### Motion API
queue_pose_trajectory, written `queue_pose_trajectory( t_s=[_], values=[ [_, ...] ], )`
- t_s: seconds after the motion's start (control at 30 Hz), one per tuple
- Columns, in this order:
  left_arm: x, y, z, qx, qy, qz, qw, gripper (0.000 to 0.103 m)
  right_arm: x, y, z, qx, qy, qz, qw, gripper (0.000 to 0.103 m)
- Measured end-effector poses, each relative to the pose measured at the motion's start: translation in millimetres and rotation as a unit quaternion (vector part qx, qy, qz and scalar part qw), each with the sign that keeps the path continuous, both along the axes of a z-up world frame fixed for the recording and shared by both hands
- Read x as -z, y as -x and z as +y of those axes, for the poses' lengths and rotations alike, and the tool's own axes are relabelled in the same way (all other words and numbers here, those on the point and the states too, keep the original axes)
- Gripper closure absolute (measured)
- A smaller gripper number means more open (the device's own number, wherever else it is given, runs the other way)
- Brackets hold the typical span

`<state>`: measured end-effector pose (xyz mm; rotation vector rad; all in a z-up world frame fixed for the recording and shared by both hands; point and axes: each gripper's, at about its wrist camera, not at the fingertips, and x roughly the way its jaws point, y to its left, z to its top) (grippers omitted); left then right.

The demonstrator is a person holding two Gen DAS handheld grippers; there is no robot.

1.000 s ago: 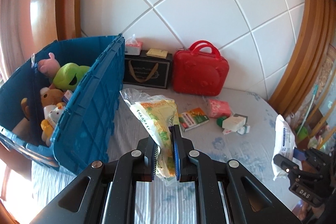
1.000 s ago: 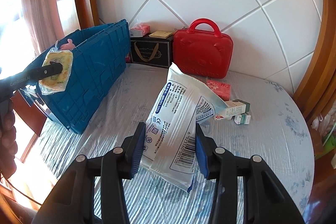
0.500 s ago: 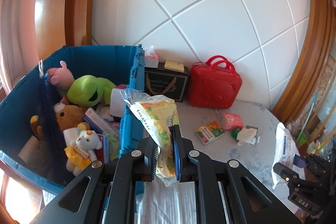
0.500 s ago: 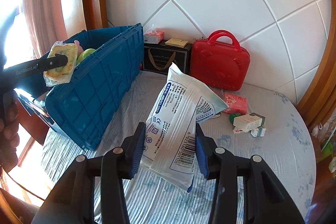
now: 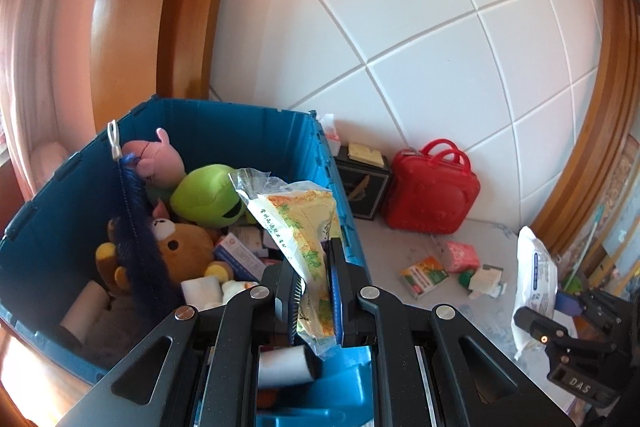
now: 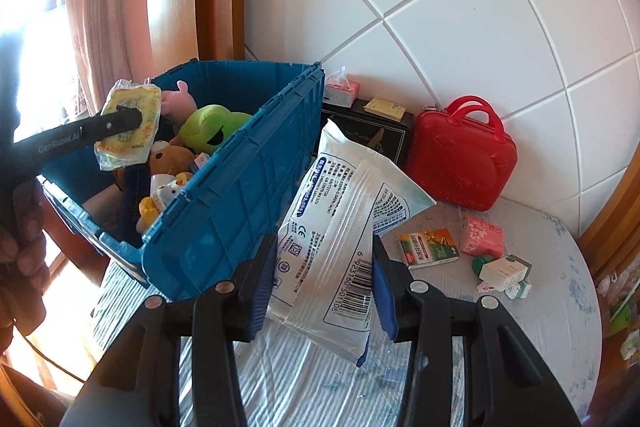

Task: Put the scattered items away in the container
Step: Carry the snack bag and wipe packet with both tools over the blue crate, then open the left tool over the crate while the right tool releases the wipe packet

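**A:** What is each pair of tongs holding, and why that way?

**B:** The left tongs (image 5: 316, 291) are clamped tight on a thin yellow packet (image 5: 298, 223). The packet stands up from the pads with its loose clear end free above them, so it should drop cleanly once released. Just ahead of and below these tongs is the open blue bin (image 5: 256, 131), so the packet hangs over the opening, probably ready to be let go.

**A:** And the right?

**B:** The right tongs (image 6: 324, 283) grip a wide white pack (image 6: 340, 227) across its middle, the pads pressing its two long edges. It puffs out and tilts upward beyond the pads. The bin's outer wall is to the left of these tongs, near but not touching; the pack is above the table (image 6: 540, 307), not yet over the bin.

**A:** What is in the bin?

**B:** Soft toys: a green plush (image 5: 208, 195) and a brown bear (image 5: 180, 251), with small boxes beside them.

**A:** What is left outside?

**B:** Ahead and right of the right tongs lie a green box (image 6: 428, 247), a pink packet (image 6: 480, 237) and a white box (image 6: 506, 269). A red case (image 6: 460, 163) stands against the wall.
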<state>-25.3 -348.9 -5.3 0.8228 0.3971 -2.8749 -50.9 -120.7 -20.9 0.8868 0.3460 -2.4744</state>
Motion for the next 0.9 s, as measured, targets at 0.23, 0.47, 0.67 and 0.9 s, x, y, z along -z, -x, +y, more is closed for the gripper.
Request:
queue_pose_trajectory(
  t_s=[0.23,0.47,0.67,0.9],
  values=[
    [0.4,-6.9,-37.5,-0.014,-0.011,0.011,0.9998,0.091,-16.1,0.7,-47.9,-0.026,-0.006,0.014,1.000,0.060],
    [3.0,-12.6,-75.7,-0.031,-0.021,0.007,0.9993,0.091,-22.0,1.4,-83.8,-0.043,-0.014,0.015,0.999,0.060],
    [1.3,-21.2,-99.9,-0.046,-0.019,0.015,0.9986,0.091,-26.6,0.5,-118.8,-0.065,-0.023,0.020,0.997,0.060],
    [3.7,-24.7,-132.3,-0.075,-0.030,0.013,0.9967,0.091,-34.1,-2.6,-162.0,-0.096,-0.030,0.031,0.994,0.060]
  ],
)
